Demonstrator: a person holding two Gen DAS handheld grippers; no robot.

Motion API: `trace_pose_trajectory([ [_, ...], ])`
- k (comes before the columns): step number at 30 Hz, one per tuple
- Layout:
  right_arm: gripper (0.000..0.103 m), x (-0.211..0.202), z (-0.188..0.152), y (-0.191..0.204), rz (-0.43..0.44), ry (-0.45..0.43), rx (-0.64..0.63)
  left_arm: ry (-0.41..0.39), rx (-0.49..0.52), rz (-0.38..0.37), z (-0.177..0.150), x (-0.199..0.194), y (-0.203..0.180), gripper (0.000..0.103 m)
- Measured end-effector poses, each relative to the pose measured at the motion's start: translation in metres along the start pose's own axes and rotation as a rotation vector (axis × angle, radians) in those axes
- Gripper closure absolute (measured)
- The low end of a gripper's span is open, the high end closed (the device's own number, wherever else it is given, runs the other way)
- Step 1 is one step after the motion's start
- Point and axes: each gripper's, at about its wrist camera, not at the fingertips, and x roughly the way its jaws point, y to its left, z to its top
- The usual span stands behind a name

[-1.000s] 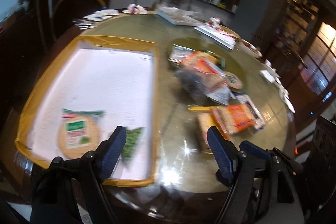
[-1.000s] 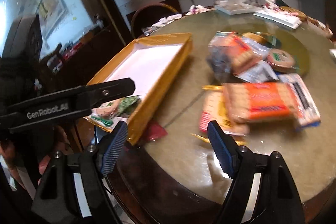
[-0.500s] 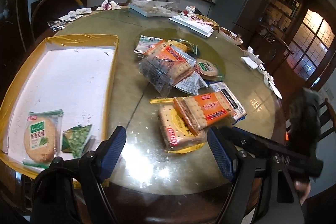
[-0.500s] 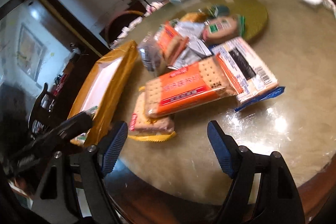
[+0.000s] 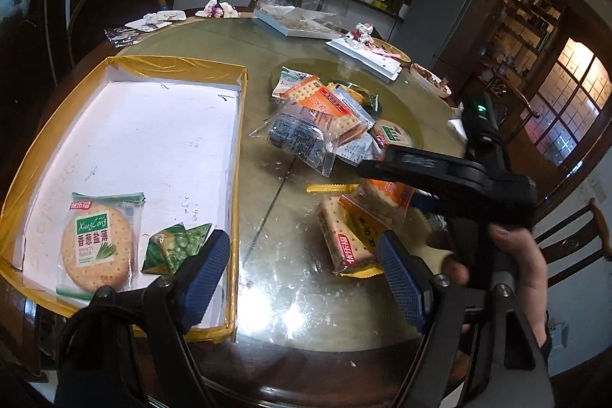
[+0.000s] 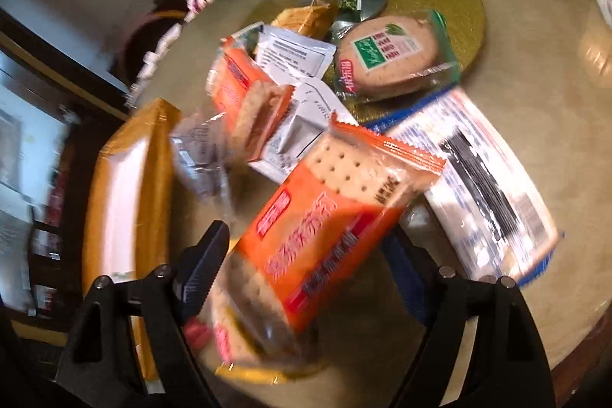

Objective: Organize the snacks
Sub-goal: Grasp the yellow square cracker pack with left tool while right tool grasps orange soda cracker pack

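- The right gripper (image 6: 302, 274) has swung in from the table edge and tipped down over the loose pile; a second ago it looked across the table from beside the tray.
- Its jaws have just been opening wider. The orange cracker pack (image 6: 325, 217) now lies between them, but the pads do not seem to press on it, so I judge it not yet gripped.
- That pack rests on a yellow pack (image 5: 352, 239), just beside the blue-and-white packet (image 6: 489, 186), out on the glass table (image 5: 275, 278).
- The left gripper (image 5: 302, 274) has hardly shifted: jaws apart, nothing between them, hovering over the tray's near corner.
- The tray (image 5: 237, 155) holds only a round cracker (image 5: 97, 243) and a green pea sachet (image 5: 176, 247); most snacks are outside it.
- So the next pick looks set up: the orange pack, then across to the tray.
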Motion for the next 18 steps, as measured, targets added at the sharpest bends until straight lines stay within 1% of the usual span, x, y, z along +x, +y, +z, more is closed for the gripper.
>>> trace_pose_trajectory([
  [2,0.02,0.002,0.001,0.004,-0.043,-0.014,-0.041,-0.001,0.004,0.0,-0.001,-0.002,-0.002,0.023],
  [4,0.022,-0.002,-0.005,-0.001,-0.04,-0.038,-0.061,0.003,0.021,0.007,-0.002,-0.003,-0.007,0.023],
  [6,0.032,-0.011,-0.013,-0.013,-0.008,-0.051,-0.05,0.004,0.038,0.021,-0.005,-0.002,-0.012,0.023],
  [9,0.042,-0.025,-0.027,-0.029,0.009,-0.068,-0.06,0.015,0.069,0.024,-0.007,0.002,-0.02,0.023],
  [10,0.042,-0.029,-0.032,-0.035,0.023,-0.067,-0.064,0.018,0.08,0.02,-0.007,0.003,-0.025,0.023],
  [12,0.047,-0.04,-0.046,-0.051,0.088,-0.072,-0.075,0.027,0.094,0.017,-0.008,0.007,-0.031,0.023],
  [13,0.048,-0.04,-0.05,-0.051,0.098,-0.066,-0.088,0.036,0.104,0.014,-0.008,0.01,-0.034,0.023],
  [15,0.058,-0.049,-0.067,-0.059,0.104,-0.076,-0.128,0.071,0.128,0.026,-0.008,0.023,-0.042,0.023],
  [18,0.058,-0.058,-0.084,-0.065,0.146,-0.077,-0.15,0.13,0.15,0.029,-0.008,0.042,-0.053,0.023],
])
